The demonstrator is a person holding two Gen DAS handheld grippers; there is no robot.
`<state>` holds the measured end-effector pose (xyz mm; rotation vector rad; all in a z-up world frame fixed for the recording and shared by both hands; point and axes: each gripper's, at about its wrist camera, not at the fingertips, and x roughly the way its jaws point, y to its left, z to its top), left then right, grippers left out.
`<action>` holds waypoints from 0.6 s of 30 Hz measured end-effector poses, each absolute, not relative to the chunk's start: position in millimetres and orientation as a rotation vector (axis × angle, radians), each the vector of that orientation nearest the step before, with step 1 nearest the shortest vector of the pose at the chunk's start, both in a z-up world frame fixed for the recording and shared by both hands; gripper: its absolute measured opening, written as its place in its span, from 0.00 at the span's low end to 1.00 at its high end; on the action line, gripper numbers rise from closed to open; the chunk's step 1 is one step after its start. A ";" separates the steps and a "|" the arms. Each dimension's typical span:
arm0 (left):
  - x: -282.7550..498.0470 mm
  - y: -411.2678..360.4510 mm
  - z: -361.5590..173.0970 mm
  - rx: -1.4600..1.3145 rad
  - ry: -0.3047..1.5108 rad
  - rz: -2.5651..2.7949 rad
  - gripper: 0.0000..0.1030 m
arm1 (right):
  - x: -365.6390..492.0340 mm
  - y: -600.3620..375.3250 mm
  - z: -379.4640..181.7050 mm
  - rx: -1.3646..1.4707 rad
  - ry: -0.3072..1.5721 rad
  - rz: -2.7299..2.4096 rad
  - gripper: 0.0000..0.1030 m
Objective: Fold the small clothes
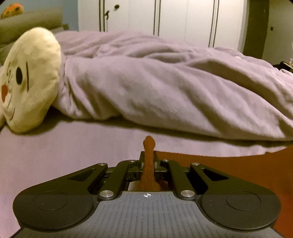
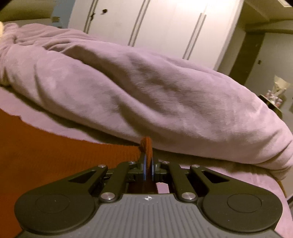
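An orange-brown knitted garment lies on the purple bed sheet. My left gripper is shut on a bunched corner of it, which sticks up between the fingers. In the right wrist view the same garment spreads to the left, and my right gripper is shut on another pinched corner of it, close to the duvet. The cloth stretches between the two grippers, low over the sheet.
A bulky purple duvet lies right ahead in both views, also in the right wrist view. A cream plush toy with a face rests at the left. White wardrobe doors stand behind the bed.
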<state>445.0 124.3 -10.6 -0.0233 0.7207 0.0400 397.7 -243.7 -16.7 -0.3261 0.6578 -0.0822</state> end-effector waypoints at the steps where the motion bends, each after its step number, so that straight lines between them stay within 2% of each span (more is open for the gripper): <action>1: 448.6 121.6 -13.3 -0.015 0.717 0.051 0.08 | 401.6 -244.6 -18.7 -0.327 0.661 -0.095 0.04; 3: 453.6 116.7 -25.3 -0.003 0.727 0.069 0.08 | 407.0 -245.8 -26.7 -0.320 0.686 -0.106 0.04; 5: 456.3 113.2 -41.8 0.017 0.776 0.081 0.20 | 413.0 -246.6 -38.4 -0.323 0.724 -0.117 0.05; 6: 454.9 112.0 -47.1 0.034 0.793 0.092 0.22 | 415.0 -246.8 -46.2 -0.327 0.757 -0.113 0.05; 7: 450.1 112.9 -48.6 0.040 0.792 0.101 0.28 | 416.1 -248.1 -51.4 -0.324 0.783 -0.107 0.06; 8: 442.6 117.0 -46.7 0.027 0.780 0.105 0.42 | 414.1 -250.3 -53.6 -0.314 0.789 -0.104 0.06; 9: 432.5 124.5 -42.3 -0.008 0.771 0.106 0.51 | 407.9 -254.2 -51.3 -0.294 0.774 -0.107 0.08; 10: 421.6 132.8 -37.5 -0.049 0.755 0.098 0.60 | 402.1 -258.9 -46.4 -0.265 0.767 -0.111 0.14; 12: 391.2 154.5 -27.5 -0.152 0.726 0.061 0.66 | 380.6 -272.2 -31.8 -0.174 0.743 -0.089 0.16; 13: 374.1 164.9 -25.2 -0.206 0.720 0.036 0.75 | 365.9 -278.3 -25.6 -0.138 0.724 -0.074 0.20; 14: 357.9 173.6 -24.5 -0.248 0.721 0.016 0.78 | 349.4 -283.6 -20.7 -0.107 0.714 -0.064 0.23; 16: 326.8 186.4 -27.2 -0.299 0.727 0.009 0.78 | 311.6 -293.7 -15.0 -0.031 0.709 -0.048 0.37; 18: 303.1 190.4 -33.9 -0.320 0.763 0.034 0.79 | 269.9 -303.6 -15.7 0.077 0.712 -0.037 0.39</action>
